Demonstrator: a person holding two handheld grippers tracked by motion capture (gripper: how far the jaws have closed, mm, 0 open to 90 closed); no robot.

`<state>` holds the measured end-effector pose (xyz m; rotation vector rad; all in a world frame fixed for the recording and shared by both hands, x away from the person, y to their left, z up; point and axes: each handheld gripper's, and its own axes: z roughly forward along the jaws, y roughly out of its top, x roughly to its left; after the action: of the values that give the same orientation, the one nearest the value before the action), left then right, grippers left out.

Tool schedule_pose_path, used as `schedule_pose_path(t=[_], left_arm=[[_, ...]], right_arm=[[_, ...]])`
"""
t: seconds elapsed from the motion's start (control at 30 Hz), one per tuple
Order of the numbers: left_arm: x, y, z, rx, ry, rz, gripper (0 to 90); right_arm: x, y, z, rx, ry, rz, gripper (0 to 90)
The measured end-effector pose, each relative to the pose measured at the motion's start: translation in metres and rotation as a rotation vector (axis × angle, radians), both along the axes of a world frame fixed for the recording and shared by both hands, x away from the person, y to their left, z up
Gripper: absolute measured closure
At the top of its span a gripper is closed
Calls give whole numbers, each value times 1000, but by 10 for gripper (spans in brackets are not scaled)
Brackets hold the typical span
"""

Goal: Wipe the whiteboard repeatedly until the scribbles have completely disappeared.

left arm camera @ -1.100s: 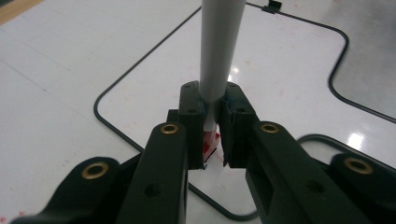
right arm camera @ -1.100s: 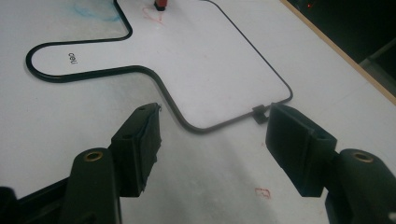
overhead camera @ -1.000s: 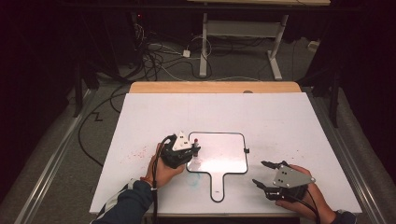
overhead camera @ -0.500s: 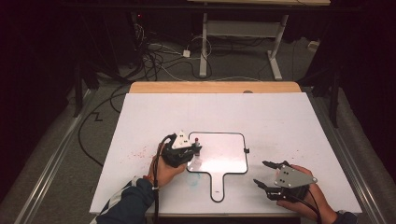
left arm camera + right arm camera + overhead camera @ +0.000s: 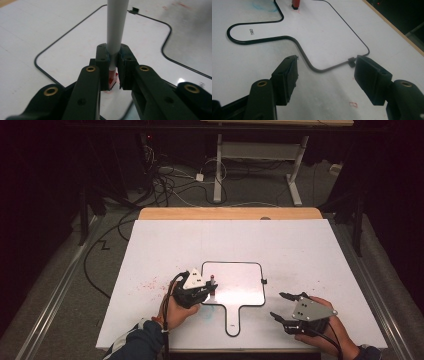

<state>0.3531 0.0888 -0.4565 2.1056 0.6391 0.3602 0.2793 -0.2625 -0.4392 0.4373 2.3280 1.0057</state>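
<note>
On the white worktop (image 5: pixel 300 245), the left gripper (image 5: pixel 113 75) stands at the near-left edge of a paddle-shaped whiteboard (image 5: pixel 235 282), its fingers (image 5: pixel 102 65) clenched on a grey marker (image 5: pixel 116 25) whose red tip touches the board. The right gripper (image 5: pixel 325 75) rests just right of the board's handle, fingers released, nothing between them.

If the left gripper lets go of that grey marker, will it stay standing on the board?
Probably not. The grey marker is a slim round tube standing on its narrow red tip, so it would likely topple and roll across the smooth whiteboard. It looks light and stiff in the left gripper.
</note>
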Motion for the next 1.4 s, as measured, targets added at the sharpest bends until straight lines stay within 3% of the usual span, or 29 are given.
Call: schedule_pose_path(t=[0.2,0.4,0.43,0.57,0.6,0.67,0.7,0.9,1.0,1.2,1.3,1.4], left_arm=[[12,-5,-1,-10,-3,21,788],[-9,-14,-1,-15,4,-53,788],[-12,-16,-1,-18,-10,-96,788],[-21,-19,0,9,-14,-104,788],[-18,-19,-1,2,-29,-127,788],[-13,-17,-2,-13,-10,-110,787],[-9,-17,-3,-24,-18,-127,788],[13,-12,-4,-12,-44,-68,787],[18,-10,-5,-36,-24,-70,787],[0,-10,-1,12,-29,-125,788],[-9,-3,-2,-1,-6,-117,788],[-18,0,-2,20,-29,-114,788]], right_arm=[[0,-1,0,-1,1,-1,364],[-1,-3,1,1,-1,-10,365],[-1,-3,1,1,-3,-8,365],[-2,-3,1,1,-4,-8,364],[-2,-3,1,1,-3,-7,364],[-2,-2,1,0,-4,-7,364],[-1,-2,0,-1,-2,-6,364],[0,-1,-1,-2,0,-4,364],[0,-1,-1,-5,2,-5,364],[-1,-3,0,0,-1,-7,364],[-1,-3,0,-2,-2,-7,364],[-2,-3,1,-1,-4,-7,364]])
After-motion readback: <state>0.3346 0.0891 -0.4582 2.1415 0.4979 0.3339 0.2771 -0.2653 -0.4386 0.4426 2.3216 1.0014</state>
